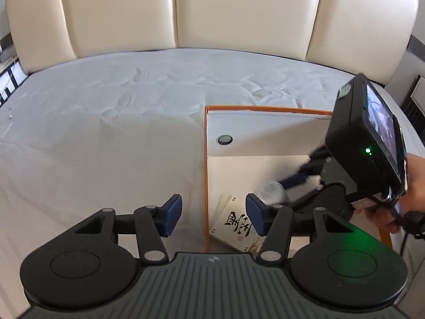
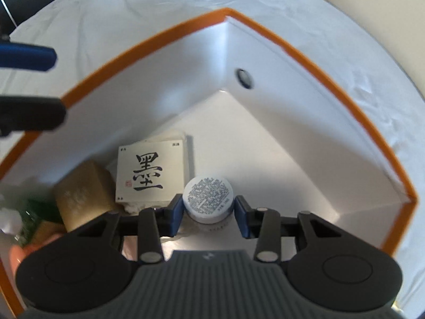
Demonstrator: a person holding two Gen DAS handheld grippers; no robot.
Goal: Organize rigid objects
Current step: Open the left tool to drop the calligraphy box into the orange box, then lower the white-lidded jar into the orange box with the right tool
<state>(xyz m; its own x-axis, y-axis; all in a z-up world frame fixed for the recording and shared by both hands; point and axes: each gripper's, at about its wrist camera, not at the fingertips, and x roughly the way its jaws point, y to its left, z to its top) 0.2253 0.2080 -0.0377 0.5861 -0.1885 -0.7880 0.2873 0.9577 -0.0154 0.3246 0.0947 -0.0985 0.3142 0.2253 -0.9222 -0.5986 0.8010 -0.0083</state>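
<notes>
An orange-rimmed white box [image 1: 205, 172] lies on the bed, seen from above in the right wrist view [image 2: 292, 45]. My right gripper [image 2: 208, 208] is shut on a small white round jar [image 2: 208, 195] with a printed label, low inside the box. Beside the jar lie a cream box with a black calligraphy character [image 2: 151, 171] and a tan box [image 2: 82, 188]. My left gripper [image 1: 213, 212] hangs open over the box's left rim with nothing between its pads. It looks down on the jar [image 1: 271, 192] and the calligraphy box [image 1: 235, 224]. Its fingers [image 2: 34, 58] show at the left edge of the right wrist view.
The white sheet [image 1: 106, 133] stretches wide to the left of the box, up to a cream padded headboard [image 1: 239, 13]. A round dark hole [image 1: 225, 139] marks the box's far wall. Green and white items [image 2: 29, 212] sit in the box's near corner. A hand [image 1: 414, 183] holds the right gripper.
</notes>
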